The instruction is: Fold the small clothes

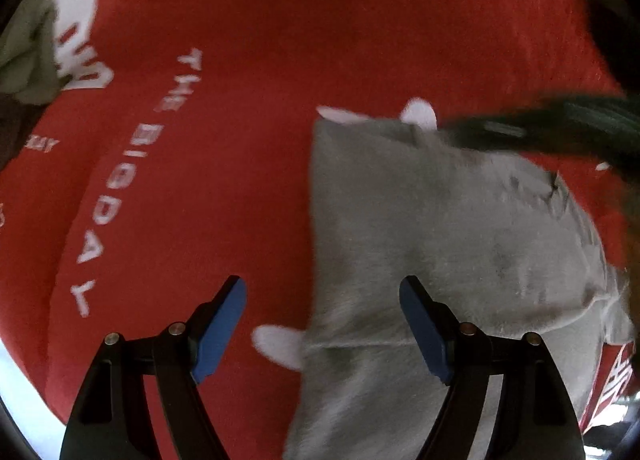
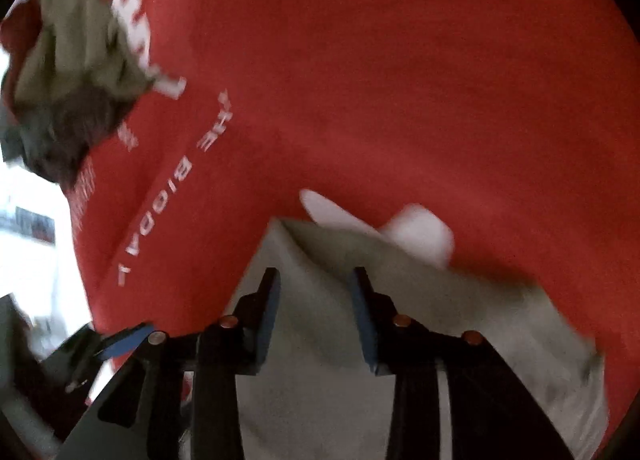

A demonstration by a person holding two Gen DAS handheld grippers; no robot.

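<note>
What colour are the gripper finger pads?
Blue pads, clearest in the left wrist view.

A red cloth is covering the work surface, filling most of both views, and it is carrying white printed lettering that is reading "THE BIGDAY" along one line. Bigger white block letters are sitting further toward its edge, too cropped and blurred to read. Beyond the cloth's edge something bright and white is showing, too blurred to make out.

A folded garment lies on a printed cloth, with crumpled clothes well apart at the far left.
</note>
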